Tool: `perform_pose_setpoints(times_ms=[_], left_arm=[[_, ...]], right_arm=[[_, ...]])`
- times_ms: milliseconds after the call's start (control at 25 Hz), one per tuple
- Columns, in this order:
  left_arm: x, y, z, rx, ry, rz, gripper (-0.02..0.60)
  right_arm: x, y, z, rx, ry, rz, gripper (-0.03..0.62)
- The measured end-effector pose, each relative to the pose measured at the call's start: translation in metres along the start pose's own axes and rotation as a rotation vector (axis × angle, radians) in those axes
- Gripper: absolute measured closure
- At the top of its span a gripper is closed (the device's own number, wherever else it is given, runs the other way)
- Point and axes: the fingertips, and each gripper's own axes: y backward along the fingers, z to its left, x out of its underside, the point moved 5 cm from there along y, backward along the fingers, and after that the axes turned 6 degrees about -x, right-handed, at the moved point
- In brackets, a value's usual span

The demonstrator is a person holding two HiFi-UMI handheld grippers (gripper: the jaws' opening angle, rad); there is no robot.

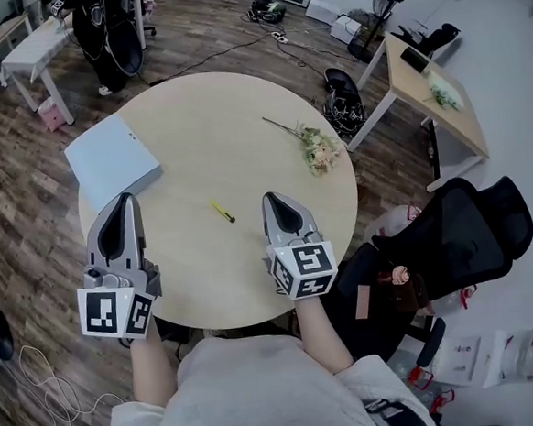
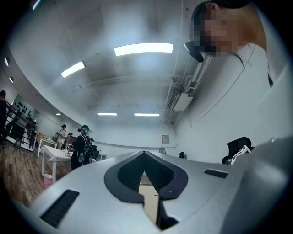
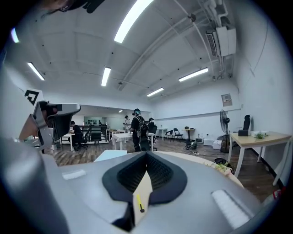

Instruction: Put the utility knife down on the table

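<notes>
Left gripper (image 1: pixel 125 200) and right gripper (image 1: pixel 271 198) are hovering, pressed together, empty. Utility knife (image 1: pixel 222 211) is lying toward the table's (image 1: pixel 223 128) near edge; I'm judging it done.

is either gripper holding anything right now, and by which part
Nothing is held. The left gripper and the right gripper are both shut and empty; the small yellow utility knife lies on the round beige table between them.

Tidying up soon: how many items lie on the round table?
3: pale box at left edge, yellow utility knife near middle, flower bunch at right. Left gripper and right gripper may hide more.
</notes>
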Motion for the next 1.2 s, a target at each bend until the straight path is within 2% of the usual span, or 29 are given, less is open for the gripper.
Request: perform_pose_setpoints(times_ms=[440,1200], left_arm=[[-0.015,0.014,-0.014,0.095,0.004,-0.029,0.574],[-0.028,0.040,-0.031,0.176,0.017,-0.062,0.574]], right_arm=[[-0.043,0.056,0.014,0.074,-0.015,-0.153,0.583],[-0.066,0.126,0.041,0.162,0.039,-0.262,0.583]])
